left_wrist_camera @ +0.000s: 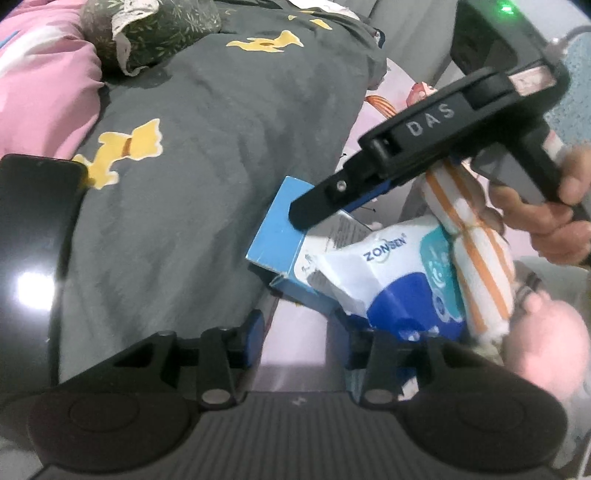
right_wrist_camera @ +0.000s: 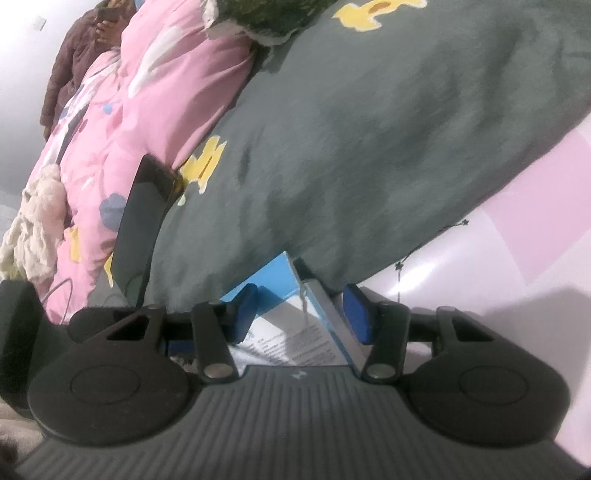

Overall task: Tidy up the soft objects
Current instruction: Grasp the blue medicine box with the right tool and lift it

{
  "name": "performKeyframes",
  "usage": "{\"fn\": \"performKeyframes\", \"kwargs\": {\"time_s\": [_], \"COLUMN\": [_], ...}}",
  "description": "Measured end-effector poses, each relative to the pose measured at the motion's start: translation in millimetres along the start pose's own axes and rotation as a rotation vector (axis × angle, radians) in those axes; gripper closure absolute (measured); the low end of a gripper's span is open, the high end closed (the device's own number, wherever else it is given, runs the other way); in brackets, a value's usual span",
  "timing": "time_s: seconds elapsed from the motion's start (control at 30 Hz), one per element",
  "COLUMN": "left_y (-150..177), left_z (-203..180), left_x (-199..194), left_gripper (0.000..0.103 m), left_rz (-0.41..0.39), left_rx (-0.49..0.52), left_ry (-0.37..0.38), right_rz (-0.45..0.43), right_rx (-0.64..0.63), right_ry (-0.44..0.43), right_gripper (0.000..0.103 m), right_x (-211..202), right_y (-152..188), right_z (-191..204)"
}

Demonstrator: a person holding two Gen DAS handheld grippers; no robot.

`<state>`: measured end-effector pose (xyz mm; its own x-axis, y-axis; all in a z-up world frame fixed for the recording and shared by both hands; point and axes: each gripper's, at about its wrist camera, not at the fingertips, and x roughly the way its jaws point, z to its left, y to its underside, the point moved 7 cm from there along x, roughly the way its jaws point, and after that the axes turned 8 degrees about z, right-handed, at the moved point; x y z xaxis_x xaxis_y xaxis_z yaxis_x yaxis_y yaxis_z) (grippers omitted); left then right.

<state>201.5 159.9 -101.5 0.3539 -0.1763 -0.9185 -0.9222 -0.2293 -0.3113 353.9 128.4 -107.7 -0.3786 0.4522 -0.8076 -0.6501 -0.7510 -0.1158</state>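
A blue and white box (left_wrist_camera: 279, 236) lies at the edge of a grey quilt with yellow dogs (left_wrist_camera: 207, 147). My right gripper (right_wrist_camera: 301, 314) has its blue pads (right_wrist_camera: 245, 314) on either side of this box (right_wrist_camera: 291, 325); it also shows in the left wrist view (left_wrist_camera: 314, 206), jaws around the box's end. Whether it presses the box I cannot tell. A white and blue ZONSEN pack (left_wrist_camera: 388, 280) and an orange-striped white towel (left_wrist_camera: 476, 254) lie beside the box. My left gripper (left_wrist_camera: 299, 332) is open, near the pack.
A black phone (left_wrist_camera: 33, 236) lies on the quilt at left, also in the right wrist view (right_wrist_camera: 142, 229). A pink quilt (right_wrist_camera: 122, 122), a green floral pillow (left_wrist_camera: 147, 29) and a cream plush (right_wrist_camera: 37, 218) lie farther off. A pale pink sheet (right_wrist_camera: 509, 258) is at the right.
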Motion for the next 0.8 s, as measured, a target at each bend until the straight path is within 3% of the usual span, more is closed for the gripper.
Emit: {"fn": "performKeyframes", "kwargs": {"time_s": [0.33,0.53,0.6,0.67,0.8], "left_y": [-7,-10,-17,-24,-21], "left_z": [1,5,12,19,20], "left_x": [4,-10,-19,-24,-22], "left_gripper": [0.069,0.07,0.069,0.068,0.068], "left_rz": [-0.022,-0.059,-0.106,-0.13,-0.092], "left_rx": [-0.048,-0.058,-0.078,-0.099,-0.1], "left_ry": [0.05,0.069,0.052,0.053,0.049], "right_rz": [-0.05,-0.119,-0.139,-0.141,-0.178], "right_rx": [0.034,0.005,-0.007,-0.016,-0.057], "right_ry": [-0.011,-0.036,-0.059,-0.1,-0.018], "right_gripper": [0.054,0.059,0.067,0.067,0.066], "right_x": [-3,-17,-24,-27,-30], "right_y": [-2,-9,-14,-16,-20], "right_z": [-3,17,26,34,37]}}
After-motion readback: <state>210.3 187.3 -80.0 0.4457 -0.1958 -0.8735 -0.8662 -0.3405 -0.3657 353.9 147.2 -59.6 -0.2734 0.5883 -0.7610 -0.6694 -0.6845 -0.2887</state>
